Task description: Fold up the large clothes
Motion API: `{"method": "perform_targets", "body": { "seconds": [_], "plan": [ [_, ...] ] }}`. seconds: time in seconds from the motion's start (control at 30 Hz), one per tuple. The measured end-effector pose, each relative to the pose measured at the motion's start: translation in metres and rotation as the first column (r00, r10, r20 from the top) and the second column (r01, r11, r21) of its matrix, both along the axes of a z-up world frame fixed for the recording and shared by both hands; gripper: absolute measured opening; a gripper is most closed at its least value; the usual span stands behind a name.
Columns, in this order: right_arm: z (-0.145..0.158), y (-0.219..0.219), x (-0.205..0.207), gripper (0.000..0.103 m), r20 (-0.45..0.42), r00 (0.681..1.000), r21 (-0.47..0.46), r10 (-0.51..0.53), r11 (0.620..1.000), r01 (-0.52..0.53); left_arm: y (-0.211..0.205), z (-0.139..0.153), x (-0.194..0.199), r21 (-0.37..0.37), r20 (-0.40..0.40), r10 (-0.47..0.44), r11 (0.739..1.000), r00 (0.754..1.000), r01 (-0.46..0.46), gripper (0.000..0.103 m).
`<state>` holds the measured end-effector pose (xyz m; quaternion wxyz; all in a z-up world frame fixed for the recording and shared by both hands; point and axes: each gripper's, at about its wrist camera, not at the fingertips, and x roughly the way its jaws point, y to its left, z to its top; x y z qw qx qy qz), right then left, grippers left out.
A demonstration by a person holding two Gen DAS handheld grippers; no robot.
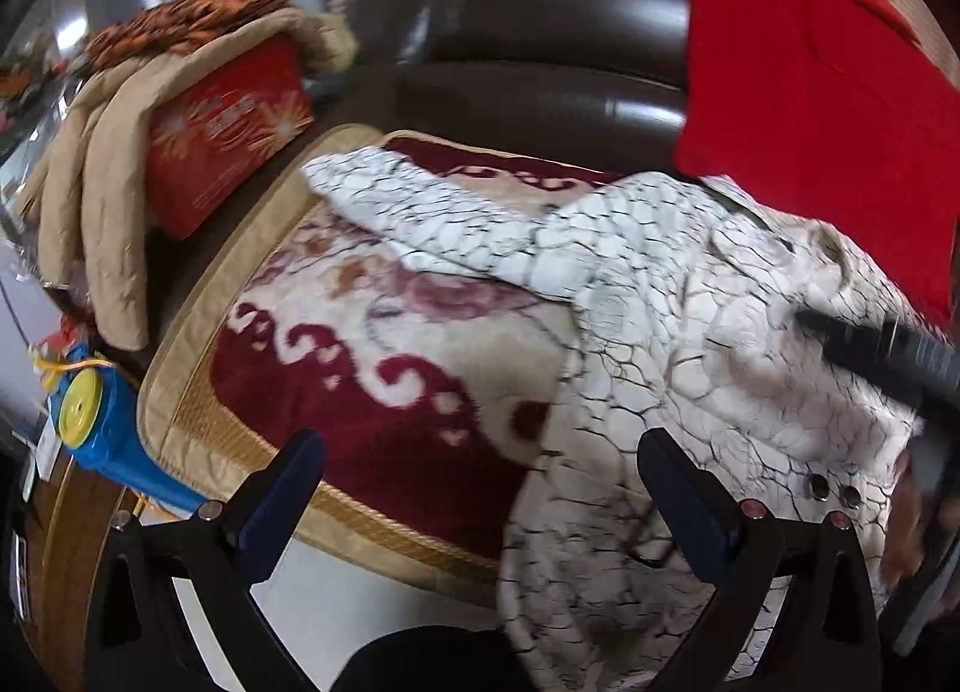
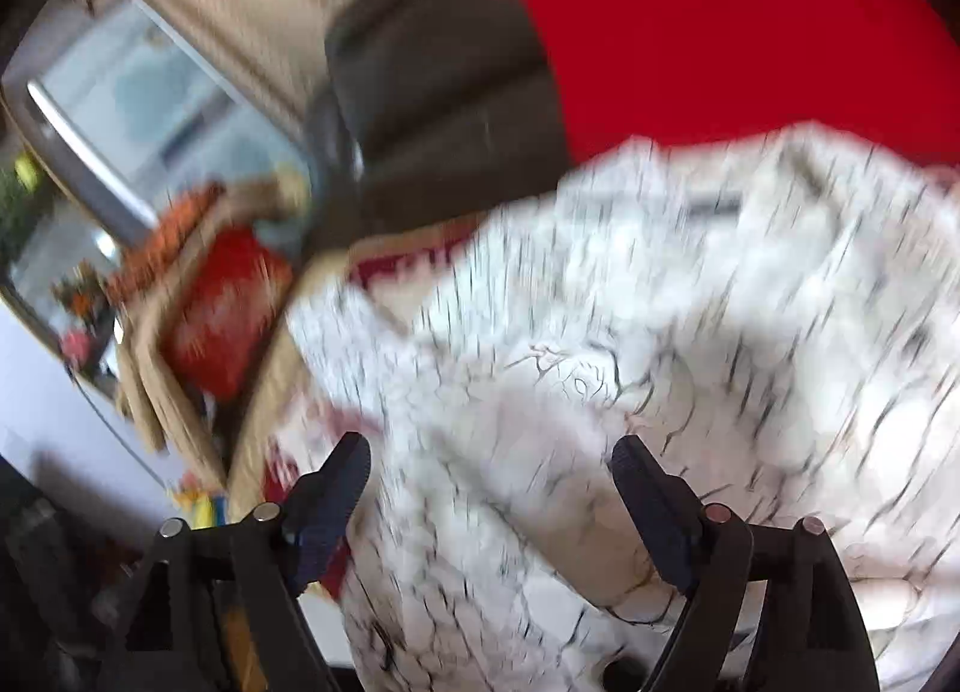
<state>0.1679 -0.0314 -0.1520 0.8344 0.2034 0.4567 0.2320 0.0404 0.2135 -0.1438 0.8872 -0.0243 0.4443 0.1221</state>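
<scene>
- The left wrist view looks forward and down between its own two spread fingers, from just off the front edge of the patterned seat cover, toward the dark sofa back.
- The right wrist view sits closer, low over the white crackle-print garment, which fills most of its blurred frame.
- Both views share the garment, the red cushion, the sofa back and the red box at left.
</scene>
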Motion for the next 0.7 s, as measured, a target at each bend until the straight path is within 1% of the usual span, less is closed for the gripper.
{"method": "perform_targets", "body": {
  "seconds": [0.07, 0.1, 0.17, 0.23, 0.27, 0.33, 0.37, 0.4, 0.43, 0.47, 0.53, 0.6, 0.7],
  "plan": [
    [-0.01, 0.002, -0.005, 0.086, -0.05, 0.998, -0.025, 0.039, 0.999, -0.04, 0.012, -0.002, 0.0, -0.003, 0.001, 0.023, 1.0, 1.0, -0.023, 0.103],
    [-0.013, -0.006, -0.008, 0.086, -0.048, 0.998, -0.023, 0.039, 0.999, -0.04, 0.015, -0.002, 0.0, -0.007, 0.001, 0.032, 0.999, 0.999, -0.032, 0.103],
    [-0.008, -0.029, -0.018, 0.086, 0.002, 1.0, -0.017, 0.009, 1.0, -0.009, 0.023, -0.005, 0.003, -0.023, 0.0, 0.046, 0.999, 0.999, -0.046, 0.103],
    [0.002, -0.056, -0.021, 0.086, 0.057, 0.997, -0.015, -0.045, 0.999, 0.046, 0.03, -0.006, 0.008, -0.051, 0.002, 0.055, 0.997, 0.998, -0.055, 0.103],
    [0.001, -0.065, -0.023, 0.084, 0.063, 0.996, -0.021, -0.057, 0.998, 0.059, 0.034, -0.007, 0.011, -0.07, 0.006, 0.06, 0.996, 0.998, -0.059, 0.103],
    [-0.01, -0.076, -0.016, 0.084, 0.031, 0.998, -0.098, -0.058, 0.993, 0.061, 0.044, -0.01, 0.021, -0.1, 0.005, 0.078, 0.992, 0.997, -0.077, 0.103],
    [-0.02, -0.074, -0.01, 0.082, 0.002, 0.999, -0.135, -0.047, 0.99, 0.047, 0.049, -0.011, 0.026, -0.116, 0.001, 0.083, 0.99, 0.997, -0.083, 0.103],
    [-0.043, -0.071, -0.002, 0.073, -0.073, 0.997, -0.192, -0.022, 0.981, 0.007, 0.057, -0.013, 0.034, -0.146, 0.001, 0.086, 0.986, 0.996, -0.085, 0.103],
    [-0.055, -0.071, 0.0, 0.07, -0.103, 0.995, -0.229, -0.007, 0.973, -0.017, 0.064, -0.014, 0.04, -0.165, 0.003, 0.091, 0.982, 0.996, -0.089, 0.103],
    [-0.053, -0.071, -0.004, 0.069, -0.066, 0.998, -0.244, 0.004, 0.97, -0.02, 0.072, -0.016, 0.047, -0.178, -0.001, 0.1, 0.979, 0.995, -0.099, 0.103],
    [-0.037, -0.073, -0.009, 0.069, -0.024, 0.999, -0.221, 0.034, 0.974, -0.038, 0.087, -0.018, 0.063, -0.215, -0.005, 0.118, 0.97, 0.993, -0.116, 0.103],
    [-0.018, -0.083, -0.014, 0.069, 0.04, 0.998, -0.144, 0.038, 0.989, -0.031, 0.105, -0.022, 0.084, -0.255, -0.011, 0.14, 0.957, 0.99, -0.138, 0.103],
    [-0.002, -0.102, -0.018, 0.069, 0.083, 0.996, -0.116, 0.035, 0.993, -0.025, 0.131, -0.03, 0.122, -0.334, -0.025, 0.131, 0.933, 0.991, -0.132, 0.103]
  ]
}}
